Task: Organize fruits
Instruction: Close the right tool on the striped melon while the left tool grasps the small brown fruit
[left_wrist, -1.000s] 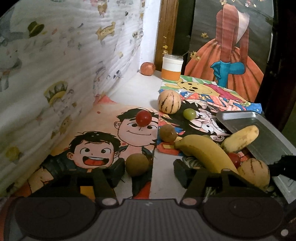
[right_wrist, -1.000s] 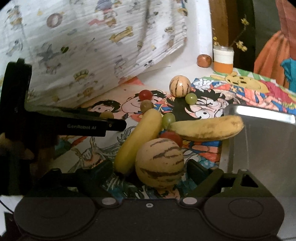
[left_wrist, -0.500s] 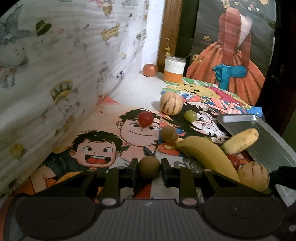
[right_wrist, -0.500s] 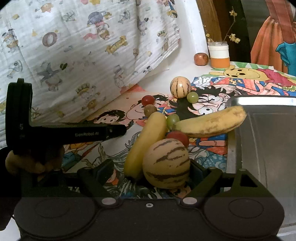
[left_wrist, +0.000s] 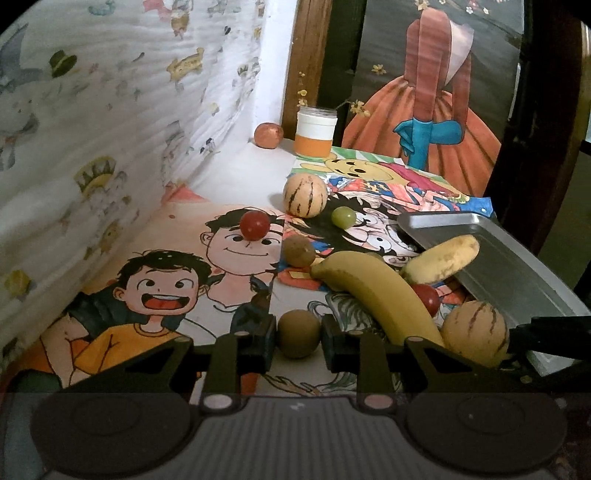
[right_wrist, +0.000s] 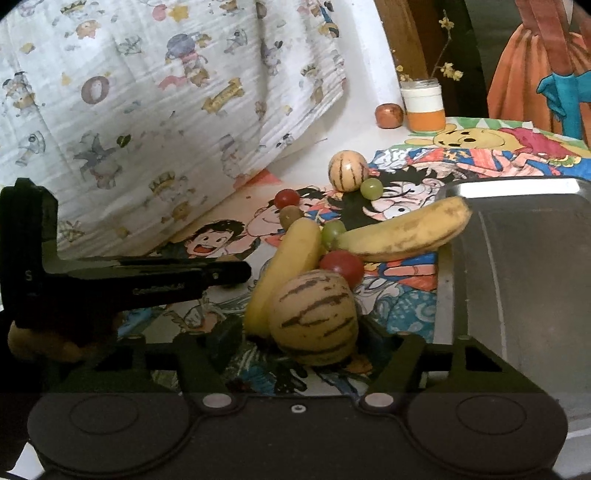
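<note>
There, your left tongs (left_wrist: 298, 334) were clamped on the small round olive-brown fruit (left_wrist: 298, 333), both pads pressed against its sides, low over the counter (left_wrist: 258, 162) with its cartoon-printed paper sheets (left_wrist: 177, 258). Your right tongs (right_wrist: 312, 341) were closing around the nearer cream melon-like fruit with dark stripes (right_wrist: 313, 316); it sat between the jaws, but you could not tell whether both pads already touched it. Just behind that striped fruit lay a smooth yellow banana (right_wrist: 290, 264) and a round red fruit (right_wrist: 341, 266), touching it or nearly so. A second, speckled yellow banana (right_wrist: 406, 230) rested with its tip over the rim of the grey metal tray (right_wrist: 517, 258) on the right. A green grape (right_wrist: 333, 232) sat between the two bananas. Farther out lay another brown fruit (left_wrist: 298, 251), a red fruit (left_wrist: 255, 225), a second green grape (left_wrist: 343, 216) and a second striped round fruit (left_wrist: 305, 194), the last two touching. At the far edge stood a white-and-orange jar (left_wrist: 316, 132) with a reddish apple-like fruit (left_wrist: 268, 135) just beside it, against the printed white cloth (left_wrist: 92, 110).
</note>
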